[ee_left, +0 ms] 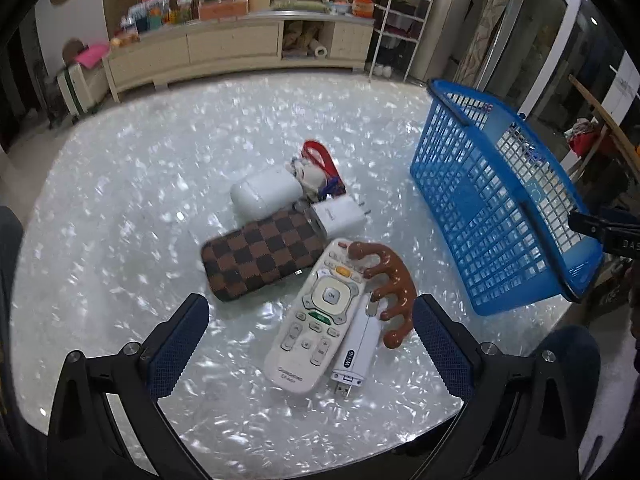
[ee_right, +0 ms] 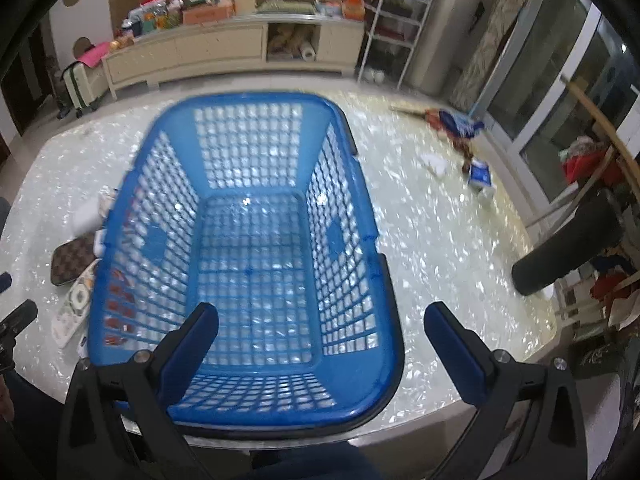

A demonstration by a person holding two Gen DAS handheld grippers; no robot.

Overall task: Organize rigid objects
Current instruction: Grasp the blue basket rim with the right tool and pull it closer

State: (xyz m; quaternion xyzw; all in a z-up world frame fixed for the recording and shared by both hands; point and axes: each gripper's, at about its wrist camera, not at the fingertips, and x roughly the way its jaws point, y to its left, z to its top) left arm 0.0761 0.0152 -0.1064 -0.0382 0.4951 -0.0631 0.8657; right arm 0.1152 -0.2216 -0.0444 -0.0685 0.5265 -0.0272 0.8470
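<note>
Pearly white shell-patterned tabletop (ee_left: 120, 208) glints under the things lying on it. At the left of the cluster lies a soft rectangular case (ee_left: 260, 260) in a brown checkerboard weave, with a smooth white rounded case (ee_left: 266, 196) just behind it and a white plug adapter (ee_left: 340, 212) beside that, its metal prongs pointing right. A red looped strap (ee_left: 320, 156) and a small blurred keychain lie behind these. Nearer the camera, a long white remote control (ee_left: 316, 316) with grey and coloured buttons lies touching the checkered case, and a slim white USB WiFi stick (ee_left: 356, 348) lies along its right edge. A glossy brown knobbed massager (ee_left: 388, 292), curved with rounded prongs, rests partly on the remote and the stick. The left gripper (ee_left: 312, 344) hovers over this cluster with its jaws spread wide on either side of the remote, gripping nothing. To the right stands a blue plastic lattice basket (ee_right: 372, 216), rectangular with rounded corners and nothing inside it; in the left wrist view it stands apart from the cluster. The right gripper (ee_right: 320, 344) hangs over the basket's near rim, jaws wide apart and holding nothing. Beyond the tabletop a long cream cabinet (ee_right: 224, 48) topped with boxes and bottles lines the far wall, and a white wire rack (ee_right: 396, 24) stands to its right.
</note>
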